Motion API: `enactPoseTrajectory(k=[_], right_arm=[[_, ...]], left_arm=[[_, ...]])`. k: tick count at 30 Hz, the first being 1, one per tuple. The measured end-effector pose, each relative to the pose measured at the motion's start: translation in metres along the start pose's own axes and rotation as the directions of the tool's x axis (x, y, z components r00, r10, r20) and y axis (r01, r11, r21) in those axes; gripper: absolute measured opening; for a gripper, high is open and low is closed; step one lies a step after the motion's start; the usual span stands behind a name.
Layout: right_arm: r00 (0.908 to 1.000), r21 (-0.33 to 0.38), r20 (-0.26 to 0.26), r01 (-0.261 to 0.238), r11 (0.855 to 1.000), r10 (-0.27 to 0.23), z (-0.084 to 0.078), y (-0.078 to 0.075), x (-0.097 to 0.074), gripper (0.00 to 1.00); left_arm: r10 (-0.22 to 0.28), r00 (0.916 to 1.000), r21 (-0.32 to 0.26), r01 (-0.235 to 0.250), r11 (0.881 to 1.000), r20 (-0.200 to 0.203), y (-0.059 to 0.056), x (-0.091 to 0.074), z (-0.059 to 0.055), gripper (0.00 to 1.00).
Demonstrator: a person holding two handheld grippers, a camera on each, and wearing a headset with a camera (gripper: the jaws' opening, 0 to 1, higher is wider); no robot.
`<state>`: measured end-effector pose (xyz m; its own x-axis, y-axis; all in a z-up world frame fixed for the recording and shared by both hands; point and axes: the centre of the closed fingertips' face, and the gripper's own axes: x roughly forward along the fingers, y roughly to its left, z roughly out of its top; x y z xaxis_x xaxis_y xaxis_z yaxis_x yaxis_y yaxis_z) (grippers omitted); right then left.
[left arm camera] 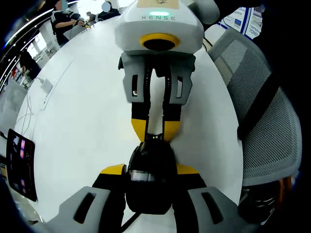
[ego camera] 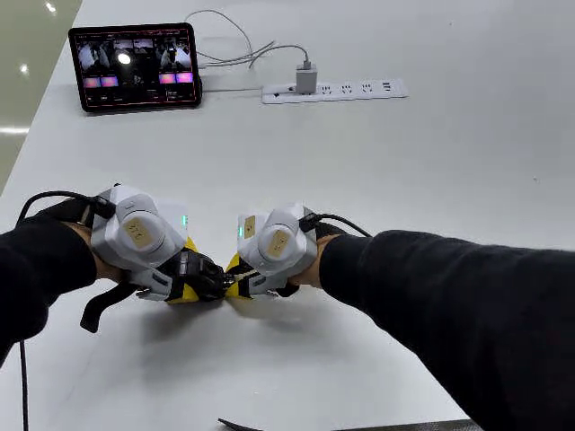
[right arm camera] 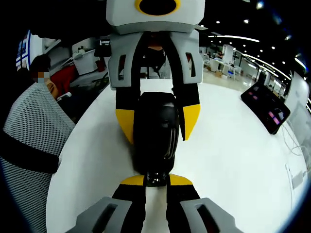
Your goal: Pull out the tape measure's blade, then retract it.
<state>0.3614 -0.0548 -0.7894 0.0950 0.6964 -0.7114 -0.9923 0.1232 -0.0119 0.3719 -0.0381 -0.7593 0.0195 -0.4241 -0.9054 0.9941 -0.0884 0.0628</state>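
I see L tool (left arm camera: 149,171) clamped on tape measure (right arm camera: 155,127) body; R tool (right arm camera: 156,180) pinches its front end, clear in right gripper view, hidden in head view.

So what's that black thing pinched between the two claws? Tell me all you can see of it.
It is the tape measure: a rounded black case, plastic or rubber by its look, with ribbed grooves on one side. The left gripper clamps it across its sides, low over the white table. The right gripper pinches the small tab at its mouth. Hardly any blade shows.
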Motion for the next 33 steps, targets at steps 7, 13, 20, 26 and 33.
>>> enactPoseTrajectory(k=[7,13,20,26,33], right_arm=[[1.0,0.0,0.002,-0.004,1.0,0.004,-0.0011,0.0001,-0.0003,0.09],[0.9999,-0.005,-0.003,-0.015,1.0,0.015,-0.0024,-0.0001,-0.0019,0.08],[0.9999,0.0,-0.003,-0.01,1.0,0.01,-0.0025,0.0001,-0.0026,0.08],[0.9999,0.007,-0.005,-0.013,1.0,0.013,-0.0052,-0.0005,-0.005,0.08],[0.9999,0.009,-0.007,-0.01,1.0,0.01,-0.008,-0.0009,-0.0083,0.08]], left_arm=[[-0.001,1.0,0.002,0.001,1.0,-0.002,-0.0001,-0.0007,-0.0003,0.31],[0.0,1.0,-0.001,0.0,1.0,0.001,-0.0003,-0.0013,-0.0007,0.31],[0.006,1.0,-0.008,-0.006,1.0,-0.001,-0.0004,-0.0016,-0.0008,0.31],[0.013,0.9999,-0.012,-0.013,1.0,0.004,-0.0006,-0.0023,-0.0007,0.31],[0.016,0.9999,-0.017,-0.016,1.0,0.005,-0.0007,-0.0027,-0.0003,0.31]])
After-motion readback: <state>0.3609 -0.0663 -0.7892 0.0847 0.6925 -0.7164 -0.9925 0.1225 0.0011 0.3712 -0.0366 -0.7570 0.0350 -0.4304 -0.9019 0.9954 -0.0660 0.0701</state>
